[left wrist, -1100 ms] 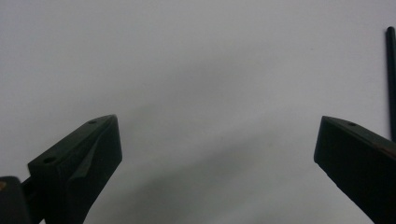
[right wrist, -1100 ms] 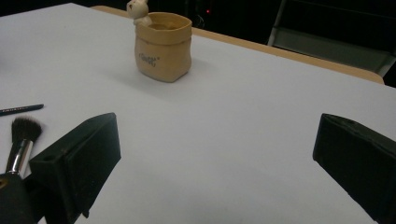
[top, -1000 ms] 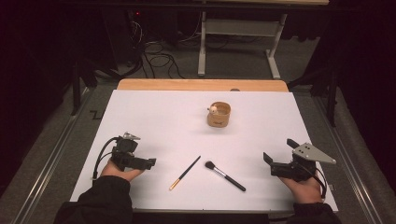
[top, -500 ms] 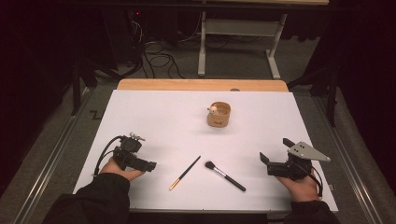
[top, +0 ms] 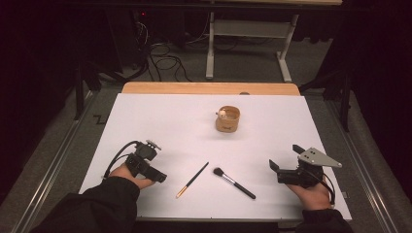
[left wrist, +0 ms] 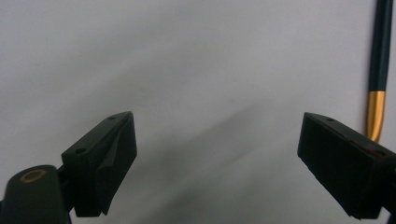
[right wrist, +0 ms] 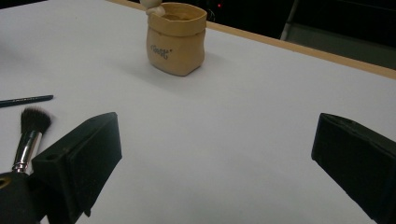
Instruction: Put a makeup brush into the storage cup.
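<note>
Black left hand-held gripper [top: 159, 176] shifted slightly forward, brushes [top: 233, 183] unmoved

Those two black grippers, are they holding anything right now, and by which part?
Nothing is held. The left gripper and right gripper are both open over the white table; the two brushes lie untouched.

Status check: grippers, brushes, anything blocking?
Left gripper and right gripper open, empty, on the table. Thin brush and makeup brush lie flat between them, untouched. Cup farther back; nothing in the way.
</note>
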Motion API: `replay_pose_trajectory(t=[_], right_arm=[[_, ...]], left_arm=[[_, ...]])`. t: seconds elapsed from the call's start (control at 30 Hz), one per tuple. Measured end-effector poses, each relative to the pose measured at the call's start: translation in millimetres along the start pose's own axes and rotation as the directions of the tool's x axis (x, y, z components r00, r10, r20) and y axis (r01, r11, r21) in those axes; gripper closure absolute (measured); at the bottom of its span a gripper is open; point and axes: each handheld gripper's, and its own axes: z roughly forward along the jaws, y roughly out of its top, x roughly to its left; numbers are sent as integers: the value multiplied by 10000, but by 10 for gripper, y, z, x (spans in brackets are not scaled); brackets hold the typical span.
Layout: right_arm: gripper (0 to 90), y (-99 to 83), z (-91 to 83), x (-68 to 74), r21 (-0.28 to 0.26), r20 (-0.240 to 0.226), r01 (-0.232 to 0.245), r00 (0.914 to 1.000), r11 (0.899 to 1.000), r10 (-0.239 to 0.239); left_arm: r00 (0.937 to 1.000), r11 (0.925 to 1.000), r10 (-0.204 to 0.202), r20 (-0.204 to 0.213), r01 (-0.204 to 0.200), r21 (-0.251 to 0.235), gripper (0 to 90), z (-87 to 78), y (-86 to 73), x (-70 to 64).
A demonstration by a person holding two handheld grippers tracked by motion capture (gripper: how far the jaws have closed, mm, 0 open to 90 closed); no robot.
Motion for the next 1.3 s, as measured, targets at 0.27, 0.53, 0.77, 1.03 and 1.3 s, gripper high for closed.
replay_pose_trajectory(t=[0.27, 0.53, 0.77, 1.03, 1.3], right_arm=[[25, 2, 4, 12, 16, -84, 23, 10000, 10000, -22], [27, -3, 13, 8, 37, -137, 18, 9999, 10000, -18], [29, -2, 8, 12, 25, -162, 0, 9999, 10000, 0], [32, -3, 7, 18, 21, -186, 3, 9998, 10000, -3], [36, 3, 3, 29, -48, -231, 6, 9997, 10000, -7]], left_arm=[[9981, 9975, 518, 327, -532, 465, 153, -34, 112, -169], [9955, 9949, 768, 564, -802, 605, 184, -52, 235, -321], [9922, 9935, 941, 816, -989, 566, 280, -34, 326, -465], [9862, 9893, 1375, 923, -1414, 369, 456, 25, 374, -600], [9848, 9841, 1580, 720, -1630, 703, 562, 43, 435, -742]])
